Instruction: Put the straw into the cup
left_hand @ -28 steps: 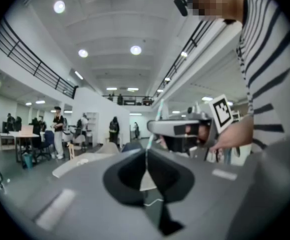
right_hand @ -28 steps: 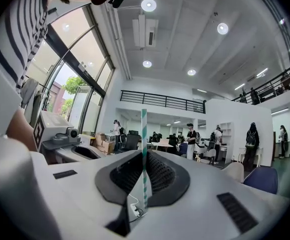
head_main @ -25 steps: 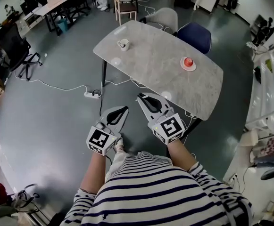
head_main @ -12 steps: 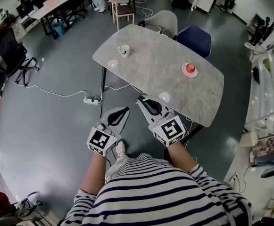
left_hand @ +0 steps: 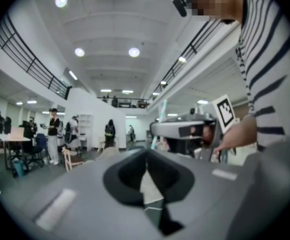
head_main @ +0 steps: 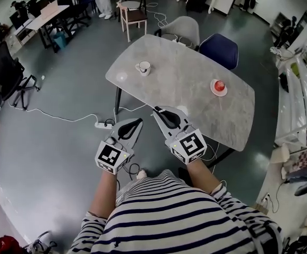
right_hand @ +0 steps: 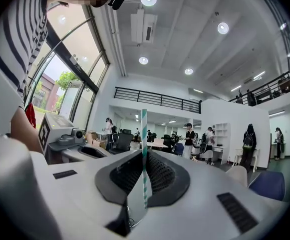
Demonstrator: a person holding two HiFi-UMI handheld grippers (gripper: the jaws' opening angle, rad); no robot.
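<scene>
Marble table point(head_main: 185, 83) edge, straw point(right_hand: 144, 144) in right gripper point(head_main: 161, 112)

Left hand-held gripper point(head_main: 136, 123): grey, two-jaw, marker cube at its rear; jaws pressed together; pointing forward.
Right hand-held gripper point(head_main: 159, 111): just beside it; jaws clamped on a thin teal-and-white striped straw point(right_hand: 144, 134).
Forearms point(head_main: 104, 194): bare, stretched forward.

Grey marbled table point(head_main: 182, 81) with white cup point(head_main: 143, 67) and pink saucer point(head_main: 219, 88)
</scene>
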